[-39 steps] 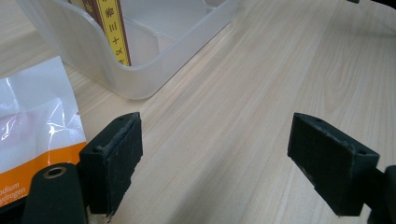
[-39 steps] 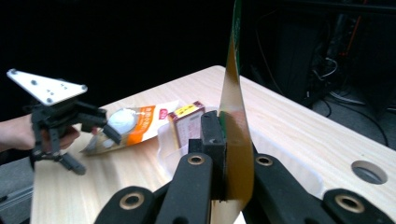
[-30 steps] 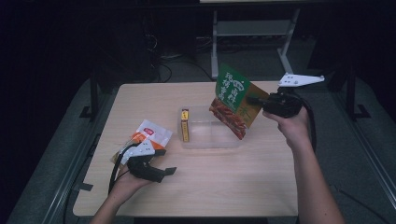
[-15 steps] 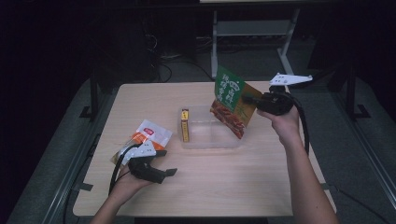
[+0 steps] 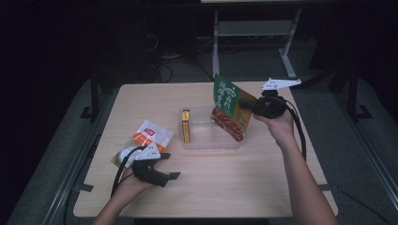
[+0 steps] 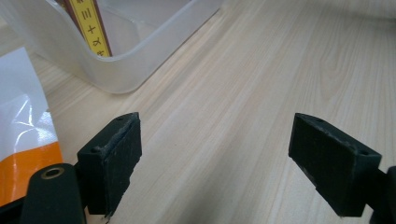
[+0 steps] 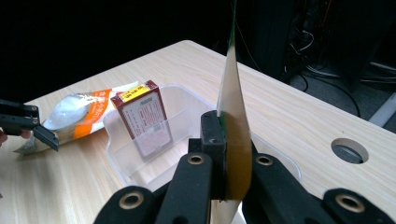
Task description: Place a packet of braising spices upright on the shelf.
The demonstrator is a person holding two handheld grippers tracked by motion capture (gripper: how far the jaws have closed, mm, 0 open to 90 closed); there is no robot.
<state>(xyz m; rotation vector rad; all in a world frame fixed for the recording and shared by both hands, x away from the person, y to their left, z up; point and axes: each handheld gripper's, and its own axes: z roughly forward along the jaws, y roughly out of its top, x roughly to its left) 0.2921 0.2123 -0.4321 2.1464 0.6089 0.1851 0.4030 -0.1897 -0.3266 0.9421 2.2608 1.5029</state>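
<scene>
My right gripper [image 5: 246,106] is shut on a green and orange snack bag [image 5: 231,108], held upright in the air over the right end of a clear plastic bin [image 5: 211,142]. In the right gripper view the bag [image 7: 231,121] is edge-on between the jaws. A red and yellow box [image 5: 186,125] stands on edge at the bin's left end. My left gripper [image 5: 171,166] rests open on the table near the front left, jaws wide apart over bare wood [image 6: 215,163]. A white and orange pouch [image 5: 145,140] lies just behind it.
The wooden table [image 5: 211,197] has bare room at the front and far left. A round cable hole [image 7: 349,150] sits in the tabletop near the right edge. Dark floor, cables and a white desk frame [image 5: 253,33] lie beyond the far edge.
My right gripper has swung the snack bag a little left and forward, turning it more upright over the bin. The left gripper has stayed put.
</scene>
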